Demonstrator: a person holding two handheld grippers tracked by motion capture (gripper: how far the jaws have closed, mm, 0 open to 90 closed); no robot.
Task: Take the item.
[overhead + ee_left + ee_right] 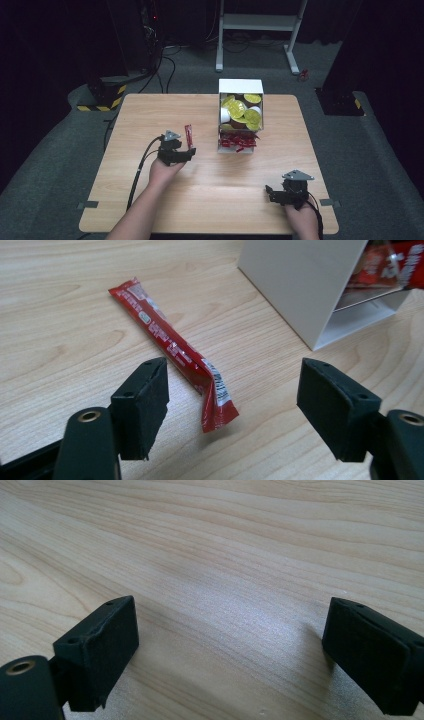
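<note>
Red foil catches the eye at centre frame of the left gripper view: a thin sachet (175,347) lying flat on the wooden surface (60,315), its near end kinked upward between the spread jaws of the left gripper (232,407). Closing on that curled tip alone could let it slip or crease. The white box (305,285) stands just beside, upper right, easily nudged. The right gripper (230,655) hovers spread over bare wood.

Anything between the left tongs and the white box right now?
Yes: a red sachet lies flat on the table between the open left tongs and the white box, apart from both, in the left gripper view.
</note>
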